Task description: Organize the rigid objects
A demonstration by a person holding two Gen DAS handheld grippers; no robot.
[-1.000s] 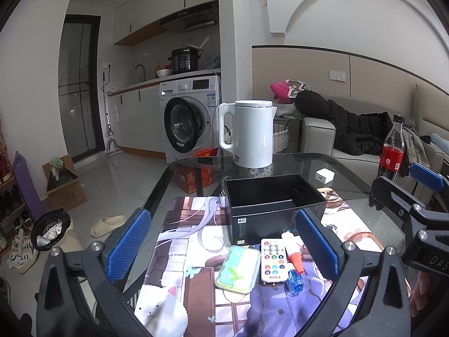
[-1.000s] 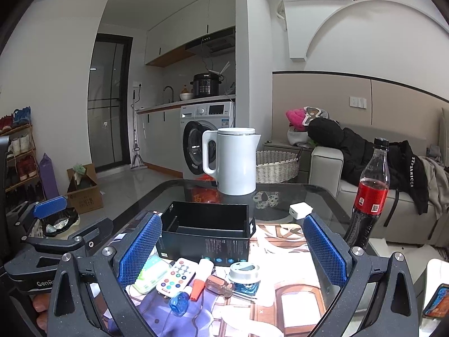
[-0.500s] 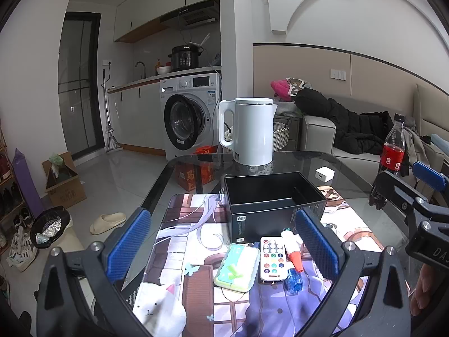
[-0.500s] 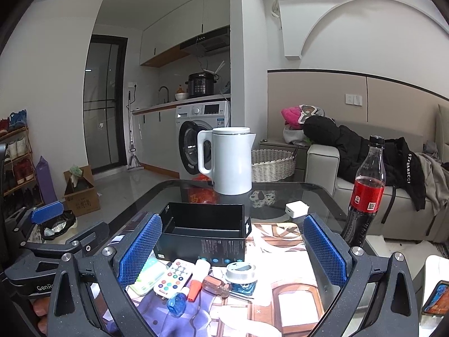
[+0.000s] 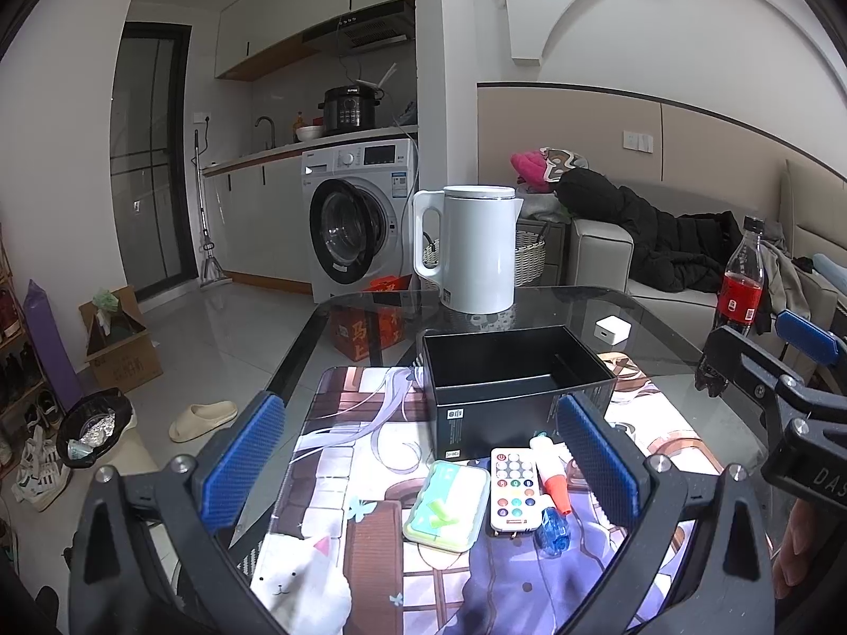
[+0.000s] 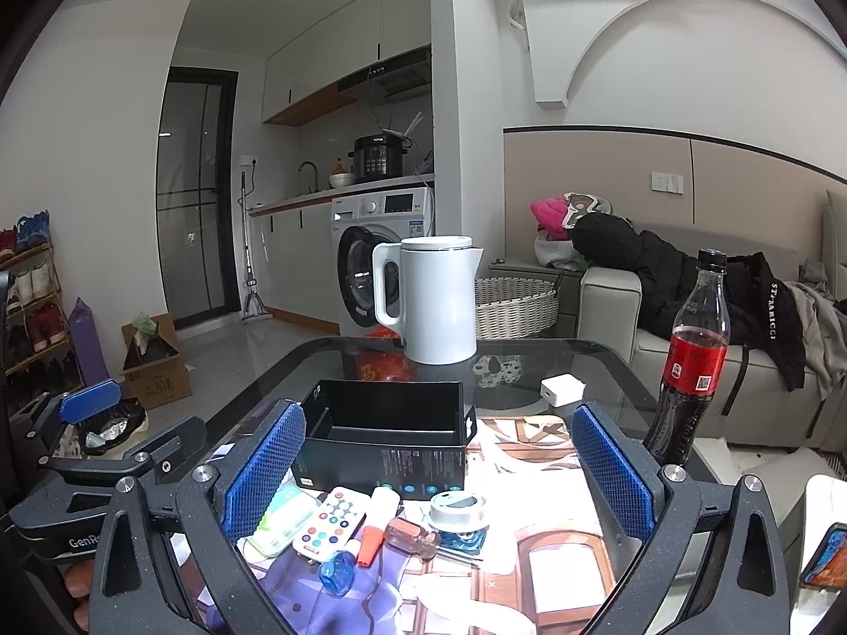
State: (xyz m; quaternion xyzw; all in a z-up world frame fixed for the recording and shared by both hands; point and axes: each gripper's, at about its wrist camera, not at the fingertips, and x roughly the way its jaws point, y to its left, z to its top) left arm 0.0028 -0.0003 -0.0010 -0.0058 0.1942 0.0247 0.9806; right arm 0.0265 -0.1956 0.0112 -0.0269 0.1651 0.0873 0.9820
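Grippers first: the left gripper (image 5: 421, 455) hangs with its blue-padded fingers (image 5: 244, 457) spread wide and nothing between them, above the near edge of the glass table (image 5: 667, 338). The right gripper (image 6: 436, 468) is likewise released, its jaws far apart and empty, over the same near edge; in the left wrist view it shows at the right side.

Under the left gripper, on the printed mat (image 5: 339, 471) that covers the near part of the table, lies a green-and-white case (image 5: 445, 505). Just beside it, toward the right edge, lies a white remote (image 5: 514, 488) with coloured buttons, and next to that a white tube with a red cap (image 5: 550, 473). A small blue bottle (image 5: 553, 529) lies at the remote's near corner. In the right wrist view a screwdriver with a clear handle (image 6: 410, 532) lies beside the tube, and a round tin with a silver rim (image 6: 456, 510) stands just past it.

Behind this cluster, toward the table's middle, stands an open black box (image 5: 511, 375), empty as far as can be seen. Beyond the box, near the far edge, stands a white kettle (image 5: 471, 248). A white charger cube (image 5: 613, 328) lies on bare glass toward the right edge, and a cola bottle (image 6: 691, 354) stands upright at the right edge.
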